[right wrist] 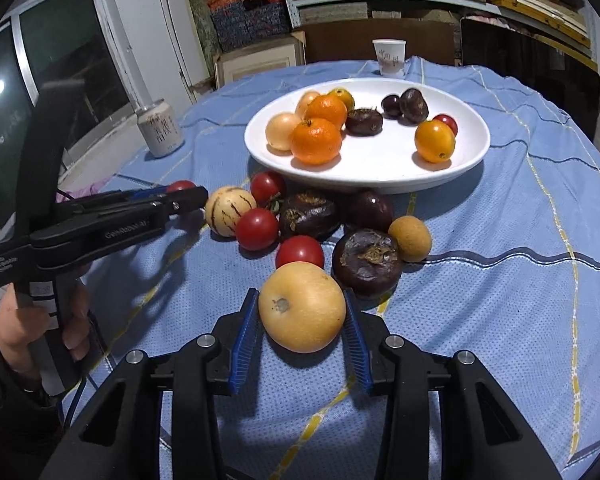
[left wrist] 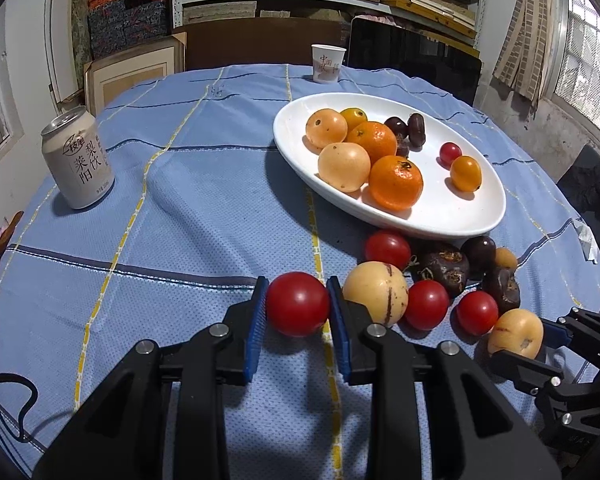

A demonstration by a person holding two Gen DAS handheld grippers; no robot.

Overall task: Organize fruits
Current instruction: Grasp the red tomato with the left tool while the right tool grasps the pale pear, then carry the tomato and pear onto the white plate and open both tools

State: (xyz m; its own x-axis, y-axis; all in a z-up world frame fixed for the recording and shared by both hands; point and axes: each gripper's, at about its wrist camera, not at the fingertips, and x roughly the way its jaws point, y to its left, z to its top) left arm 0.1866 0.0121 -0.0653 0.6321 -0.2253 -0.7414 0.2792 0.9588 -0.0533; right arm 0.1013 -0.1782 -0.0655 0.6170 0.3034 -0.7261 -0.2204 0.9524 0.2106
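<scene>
My left tongs sat closest, their blue pads clamped on a red cherry tomato just above the blue checked cloth. My right tongs bracketed a pale yellow round fruit, both pads against its sides, gripping it. Beyond them stood the white oval dish, holding two oranges, pale yellow fruits, small orange tomatoes, a red one and some dark chestnut-like fruits. The loose heap lay on the cloth between my tongs and the dish's near rim: red tomatoes, a striped yellow fruit, dark brown fruits and a small tan one. A drink can stood well off to the left, and a paper cup stood past the dish at the far edge.
</scene>
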